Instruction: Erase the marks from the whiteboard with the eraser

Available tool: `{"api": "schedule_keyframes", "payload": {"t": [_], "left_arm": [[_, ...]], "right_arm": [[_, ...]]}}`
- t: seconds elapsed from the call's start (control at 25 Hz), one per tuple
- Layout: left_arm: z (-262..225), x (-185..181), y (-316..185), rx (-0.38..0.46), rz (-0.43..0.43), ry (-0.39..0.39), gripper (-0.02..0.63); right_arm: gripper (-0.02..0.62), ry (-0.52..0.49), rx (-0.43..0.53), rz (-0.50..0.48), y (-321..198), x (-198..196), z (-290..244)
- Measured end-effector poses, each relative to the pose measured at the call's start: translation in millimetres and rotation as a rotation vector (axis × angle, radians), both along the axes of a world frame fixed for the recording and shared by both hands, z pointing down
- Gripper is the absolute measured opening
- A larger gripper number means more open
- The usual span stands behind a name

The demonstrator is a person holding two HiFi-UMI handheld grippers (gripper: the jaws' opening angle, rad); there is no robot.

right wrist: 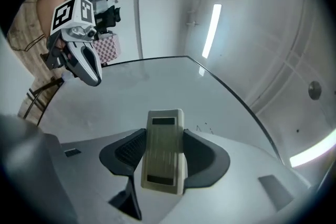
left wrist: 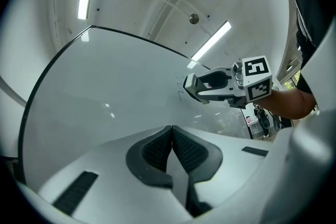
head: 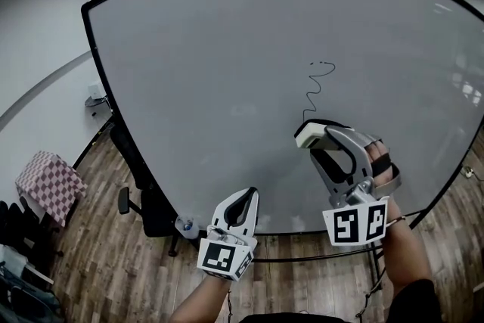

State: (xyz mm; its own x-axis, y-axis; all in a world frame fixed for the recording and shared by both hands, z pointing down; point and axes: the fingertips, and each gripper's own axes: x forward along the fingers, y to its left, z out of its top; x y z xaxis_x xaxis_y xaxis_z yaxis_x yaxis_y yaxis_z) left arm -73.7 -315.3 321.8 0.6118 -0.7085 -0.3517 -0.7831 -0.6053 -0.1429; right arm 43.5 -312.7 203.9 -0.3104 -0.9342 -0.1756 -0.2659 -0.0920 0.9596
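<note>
Right claw [right wrist: 165,155] is clamped on the eraser [head: 308,134], just below the black squiggle [head: 315,87] on the whiteboard [head: 204,79]. That mark looks whole, so the wiping's all ahead. Left claw [left wrist: 171,140] pinched closed, empty.

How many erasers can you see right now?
1. The eraser is clamped in the right gripper, held by the whiteboard just below the black squiggle. The left gripper is shut, empty.
</note>
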Motion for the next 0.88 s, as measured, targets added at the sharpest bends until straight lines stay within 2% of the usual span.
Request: {"api": "schedule_keyframes", "payload": {"t": [0.2,0.44,0.72,0.88], "left_arm": [[-13.9,15.0,1.9,0.036,0.005,0.004,0.020],[-25.4,17.8,0.6,0.059,0.005,0.022,0.020],[-76.1,22.8,-8.7,0.147,-0.008,-0.028,0.020],[-75.3,17.6,-6.5,0.169,-0.023,-0.023,0.020]], "right_arm": [[0.244,0.103,0.064,0.038,-3.5,5.0,-39.2],[0.244,0.162,0.110,0.061,-9.3,2.8,-85.3],[0.245,0.243,0.111,0.115,-37.1,5.5,-145.4],[0.245,0.262,0.117,0.152,-40.2,2.8,-154.9]]}}
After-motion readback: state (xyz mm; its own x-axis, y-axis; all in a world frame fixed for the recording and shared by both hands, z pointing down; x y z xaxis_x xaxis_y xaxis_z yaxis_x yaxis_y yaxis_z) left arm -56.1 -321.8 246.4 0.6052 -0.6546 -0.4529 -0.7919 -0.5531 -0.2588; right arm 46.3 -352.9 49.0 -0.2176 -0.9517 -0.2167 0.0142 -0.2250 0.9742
